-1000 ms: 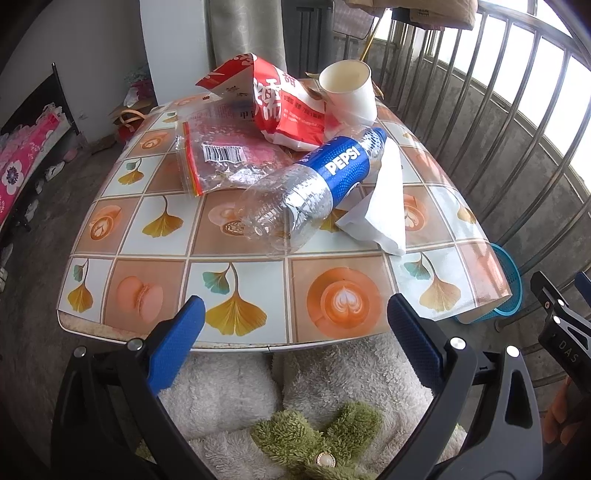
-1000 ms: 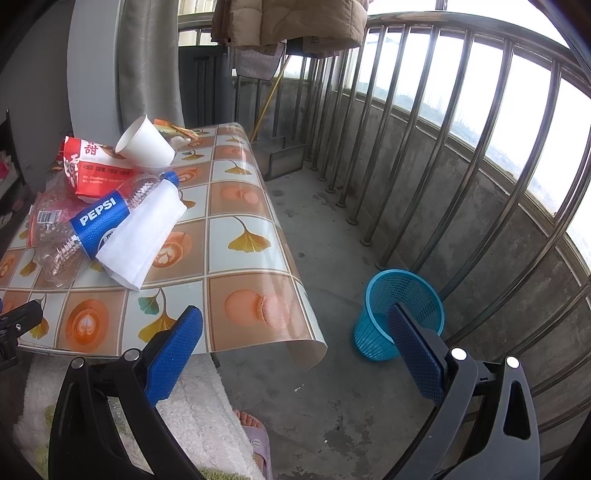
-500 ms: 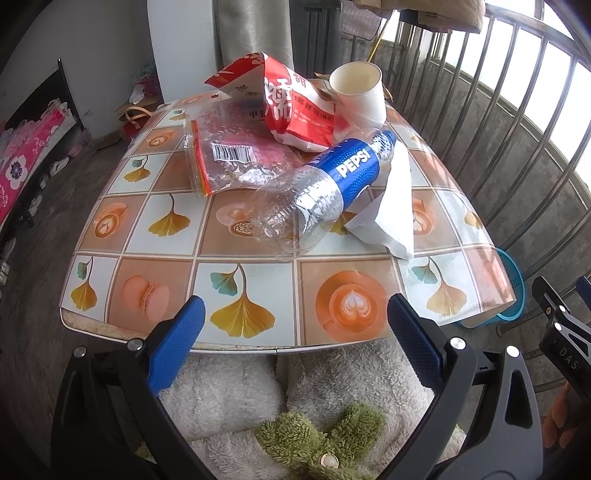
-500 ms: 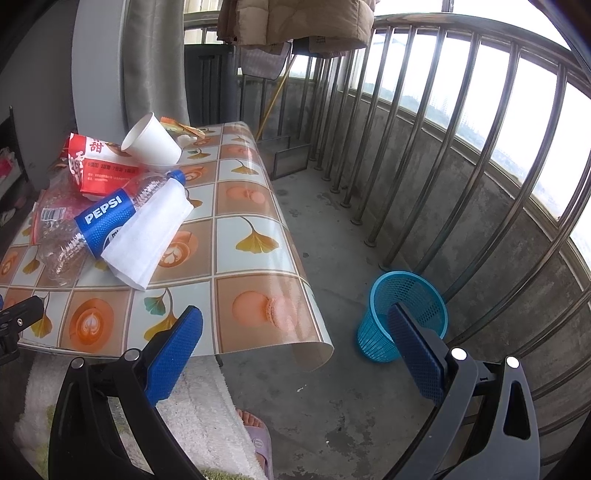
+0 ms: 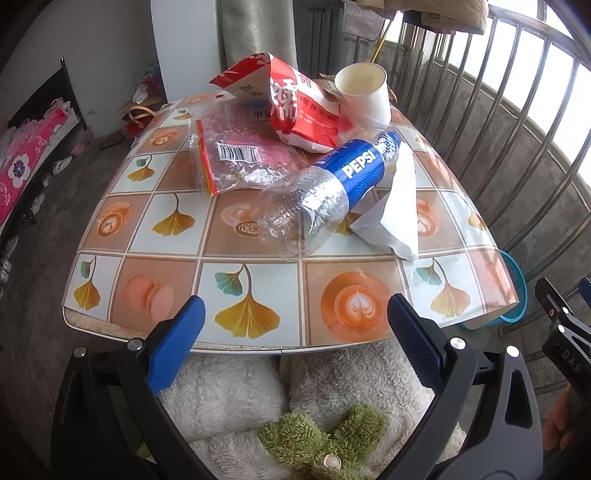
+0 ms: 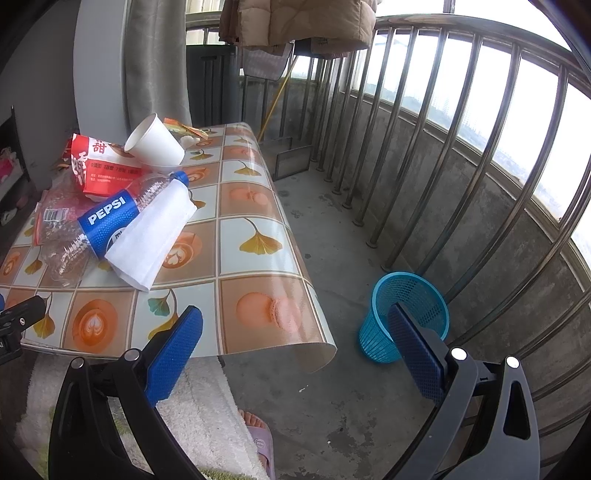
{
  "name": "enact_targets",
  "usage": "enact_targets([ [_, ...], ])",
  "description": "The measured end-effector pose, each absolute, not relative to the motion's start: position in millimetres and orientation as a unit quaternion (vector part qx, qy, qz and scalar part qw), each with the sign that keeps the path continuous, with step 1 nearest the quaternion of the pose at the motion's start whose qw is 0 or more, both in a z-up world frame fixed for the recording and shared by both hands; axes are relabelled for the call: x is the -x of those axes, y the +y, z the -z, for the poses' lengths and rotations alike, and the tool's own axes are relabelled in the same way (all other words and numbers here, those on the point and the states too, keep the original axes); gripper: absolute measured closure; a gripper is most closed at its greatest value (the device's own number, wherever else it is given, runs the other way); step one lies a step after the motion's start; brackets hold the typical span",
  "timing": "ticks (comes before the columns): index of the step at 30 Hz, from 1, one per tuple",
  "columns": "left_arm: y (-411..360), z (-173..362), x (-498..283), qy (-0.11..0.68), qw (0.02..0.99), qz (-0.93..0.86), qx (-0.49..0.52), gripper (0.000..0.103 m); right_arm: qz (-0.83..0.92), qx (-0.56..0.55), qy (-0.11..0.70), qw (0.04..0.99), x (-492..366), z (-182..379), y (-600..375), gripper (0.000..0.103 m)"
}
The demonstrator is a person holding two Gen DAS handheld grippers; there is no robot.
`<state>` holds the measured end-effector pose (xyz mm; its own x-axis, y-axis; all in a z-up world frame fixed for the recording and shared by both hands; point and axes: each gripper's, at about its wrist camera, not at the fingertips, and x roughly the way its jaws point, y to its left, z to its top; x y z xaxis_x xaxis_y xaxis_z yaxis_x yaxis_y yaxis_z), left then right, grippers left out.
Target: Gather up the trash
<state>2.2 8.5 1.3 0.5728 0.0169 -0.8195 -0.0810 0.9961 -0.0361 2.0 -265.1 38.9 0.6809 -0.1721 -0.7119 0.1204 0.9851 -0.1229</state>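
Note:
Trash is heaped on the patterned table (image 5: 258, 288): an empty Pepsi bottle (image 5: 325, 188) on its side, a white tissue (image 5: 395, 210) against it, a red snack bag (image 5: 299, 107), a clear crinkled wrapper (image 5: 236, 162) and a tipped white paper cup (image 5: 365, 92). My left gripper (image 5: 293, 332) is open at the table's near edge, short of the bottle. My right gripper (image 6: 295, 339) is open over the table's right corner, with the bottle (image 6: 107, 218), tissue (image 6: 151, 236) and cup (image 6: 155, 144) to its left. A blue mesh bin (image 6: 406, 314) stands on the floor.
Metal railing bars (image 6: 461, 155) enclose the balcony to the right and behind. A person's fluffy white clothing (image 5: 236, 398) and a slippered foot (image 6: 258, 432) lie below the table edge. A jacket (image 6: 295, 22) hangs at the back. Bare concrete floor (image 6: 332, 229) lies between table and railing.
Both grippers have edged slightly closer to the table, and the trash heap looks a little larger. Both stay open and nothing on the table has moved.

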Motion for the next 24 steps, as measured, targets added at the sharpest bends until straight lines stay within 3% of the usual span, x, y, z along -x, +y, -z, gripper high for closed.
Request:
enact_targets([
  [24, 12.7, 3.3, -2.4, 0.465, 0.884, -0.031, 0.033, 0.008, 0.076, 0.029, 0.396, 0.915, -1.2, -37.9, -261.8, 0.006],
])
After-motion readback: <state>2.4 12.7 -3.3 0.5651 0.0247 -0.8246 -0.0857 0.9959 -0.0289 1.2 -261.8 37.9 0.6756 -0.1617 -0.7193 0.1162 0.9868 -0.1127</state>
